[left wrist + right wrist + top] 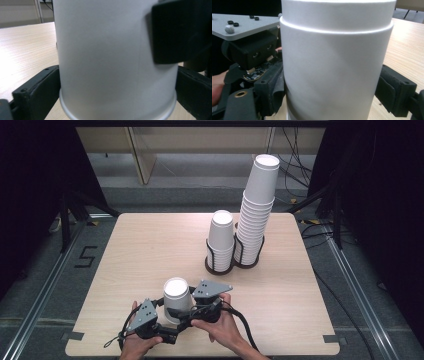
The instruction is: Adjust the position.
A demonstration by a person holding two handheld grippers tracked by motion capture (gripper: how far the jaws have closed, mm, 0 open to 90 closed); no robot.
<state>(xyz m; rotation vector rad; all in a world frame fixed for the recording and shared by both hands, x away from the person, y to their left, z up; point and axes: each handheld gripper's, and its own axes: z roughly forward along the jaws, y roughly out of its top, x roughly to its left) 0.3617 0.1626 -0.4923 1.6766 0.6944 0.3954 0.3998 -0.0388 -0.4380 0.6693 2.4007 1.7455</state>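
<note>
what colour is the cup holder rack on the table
Black: the wire holder around the two white cup stacks, best seen in the high view.

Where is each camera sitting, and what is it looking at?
High view: above the person's side, looking forward and down at the table; both hands and tools show.
Left gripper view: rides the left tool, facing the upside-down white cup; its black jaws flank it.
Right gripper view: rides the right tool, facing the same cup.
All views share that cup.
</note>
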